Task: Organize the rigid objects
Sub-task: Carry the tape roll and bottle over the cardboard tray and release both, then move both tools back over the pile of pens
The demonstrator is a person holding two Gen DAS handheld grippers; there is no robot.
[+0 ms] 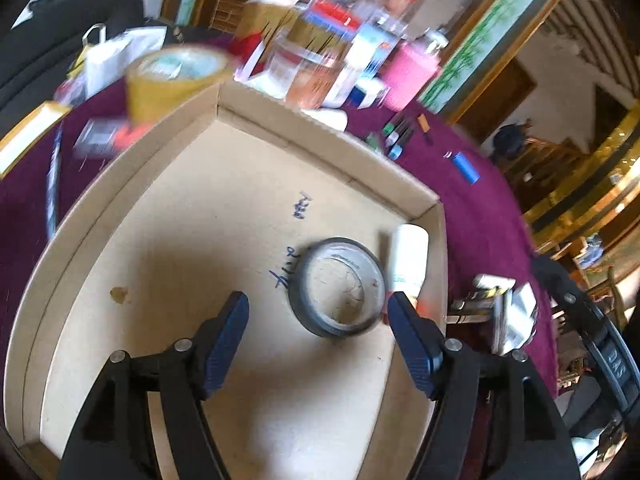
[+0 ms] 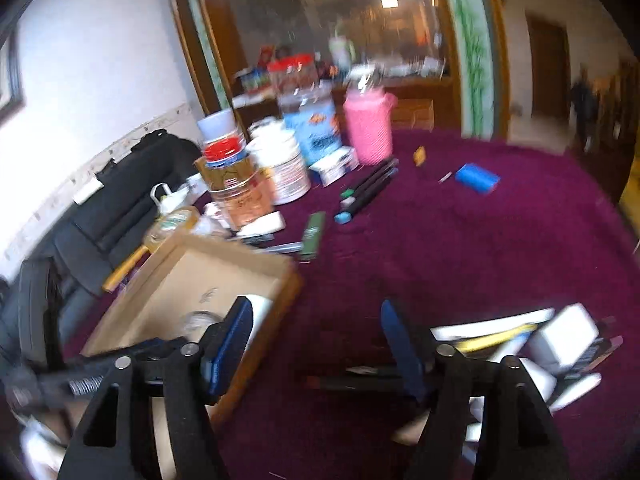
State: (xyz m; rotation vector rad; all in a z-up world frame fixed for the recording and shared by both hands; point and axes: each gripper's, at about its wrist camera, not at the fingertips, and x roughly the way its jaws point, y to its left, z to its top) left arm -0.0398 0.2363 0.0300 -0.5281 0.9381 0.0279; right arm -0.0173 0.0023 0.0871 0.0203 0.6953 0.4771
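Note:
A shallow cardboard tray (image 1: 328, 140) lies on the purple tablecloth. In it lie a black tape roll (image 1: 340, 286) and a white bottle (image 1: 408, 260) on its side near the right wall. My left gripper (image 1: 318, 320) is open and empty above the tray floor, just in front of the roll. In the right wrist view the tray (image 2: 276, 312) is at the lower left. My right gripper (image 2: 316, 332) is open and empty over the cloth beside the tray. Small white boxes and a yellow item (image 2: 560, 340) lie to its right.
Beyond the tray stand jars, a pink container (image 2: 368, 128), a white tub (image 2: 284, 172) and a yellow tape roll (image 1: 172, 80). Dark markers (image 2: 368, 188), a green stick (image 2: 312, 236) and a blue block (image 2: 478, 178) lie on the cloth. A black bag (image 2: 132, 184) is at left.

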